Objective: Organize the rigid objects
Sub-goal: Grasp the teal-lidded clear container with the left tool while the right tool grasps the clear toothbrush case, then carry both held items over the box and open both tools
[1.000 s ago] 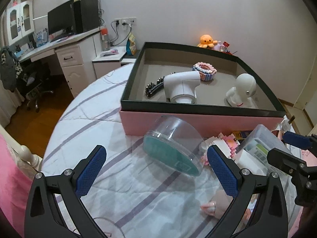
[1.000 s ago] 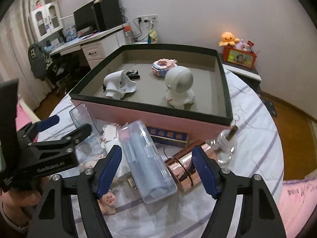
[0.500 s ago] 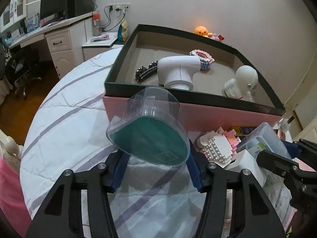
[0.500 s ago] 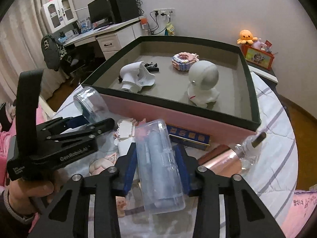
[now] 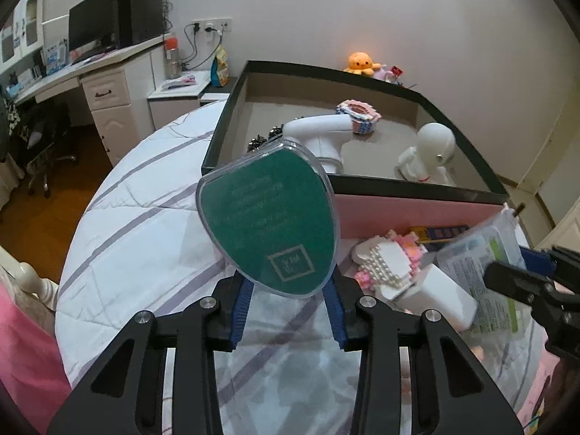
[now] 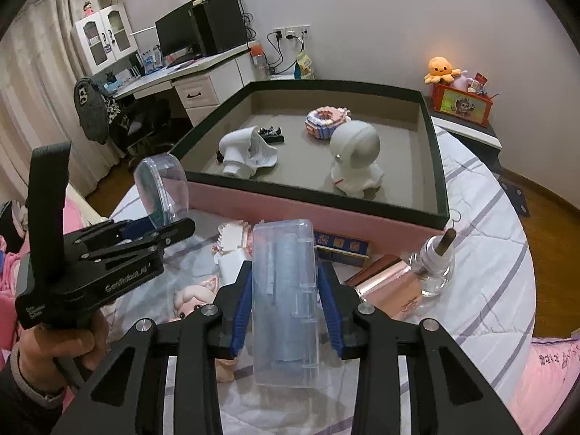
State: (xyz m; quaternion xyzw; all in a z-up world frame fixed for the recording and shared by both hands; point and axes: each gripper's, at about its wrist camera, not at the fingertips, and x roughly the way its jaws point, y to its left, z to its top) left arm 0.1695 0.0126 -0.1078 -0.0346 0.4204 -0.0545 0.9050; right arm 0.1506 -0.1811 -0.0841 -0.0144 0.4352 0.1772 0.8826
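Clear plastic dome with green base (image 5: 268, 217) clamped between left gripper (image 5: 288, 310) fingers, lifted before the pink tray (image 5: 417, 214). Right gripper (image 6: 286, 313) closed around translucent rectangular plastic case (image 6: 284, 290), tray ahead.

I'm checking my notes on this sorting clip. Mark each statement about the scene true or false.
1. The left claw grips a clear container with a green base. True.
2. The right claw is open. False: it is shut on a clear rectangular case.
3. A white astronaut figure stands inside the tray. True.
4. The copper cylinder lies inside the tray. False: it lies outside, on the bedspread.
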